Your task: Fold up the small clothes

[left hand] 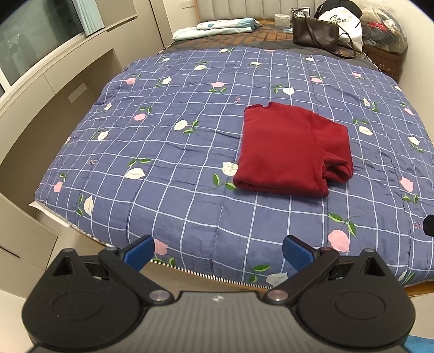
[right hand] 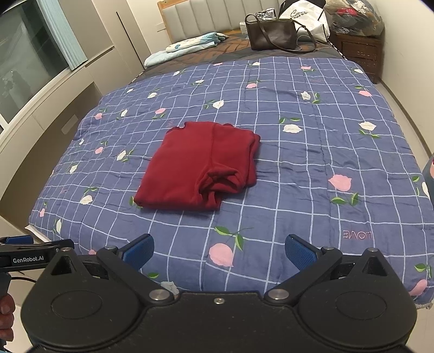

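A dark red garment [left hand: 290, 152] lies folded into a compact rectangle on the blue checked flowered quilt [left hand: 176, 152], a sleeve roll showing at its near right corner. The right wrist view shows the same red garment [right hand: 200, 165] near the middle of the quilt [right hand: 312, 152]. My left gripper [left hand: 218, 254] is open over the bed's near edge, well short of the garment, nothing between its blue pads. My right gripper [right hand: 219, 254] is open too, held back over the quilt's near part with empty fingers. The left gripper's side [right hand: 27, 249] shows at the right wrist view's left edge.
At the head of the bed lie a folded light blue blanket [left hand: 217, 27], a dark brown handbag [left hand: 316, 34] and a white bag [left hand: 344, 24]. A wooden chest [right hand: 360, 51] piled with clothes stands at the far right. Beige cabinets [left hand: 54, 108] and a window run along the left.
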A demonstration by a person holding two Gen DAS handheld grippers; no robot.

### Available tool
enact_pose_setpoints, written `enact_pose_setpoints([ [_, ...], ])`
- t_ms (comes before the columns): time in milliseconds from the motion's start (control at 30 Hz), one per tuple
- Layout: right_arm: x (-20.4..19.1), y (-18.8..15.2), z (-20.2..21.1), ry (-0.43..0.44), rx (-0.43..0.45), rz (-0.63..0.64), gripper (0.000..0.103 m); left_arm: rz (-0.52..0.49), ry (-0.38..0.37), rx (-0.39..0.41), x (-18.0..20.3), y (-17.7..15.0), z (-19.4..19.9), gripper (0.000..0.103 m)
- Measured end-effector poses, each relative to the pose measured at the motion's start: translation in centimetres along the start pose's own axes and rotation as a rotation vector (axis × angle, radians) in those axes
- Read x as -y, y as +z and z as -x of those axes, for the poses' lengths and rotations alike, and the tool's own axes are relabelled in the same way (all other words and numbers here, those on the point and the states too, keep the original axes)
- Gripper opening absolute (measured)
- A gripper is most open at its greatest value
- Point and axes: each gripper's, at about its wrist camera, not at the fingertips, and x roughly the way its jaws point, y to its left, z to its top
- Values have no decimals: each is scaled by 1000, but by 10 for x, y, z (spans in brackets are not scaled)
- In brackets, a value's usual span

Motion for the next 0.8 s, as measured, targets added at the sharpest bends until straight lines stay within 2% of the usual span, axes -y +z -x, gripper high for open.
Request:
enact_pose_setpoints([
  [233,5,-1,0,-5,-2,-15,102,26,-27,-22,-3,0,-2,102],
  [800,9,-4,4,-17,-1,-30,102,28,-56,-2,-2,-1,3,102],
])
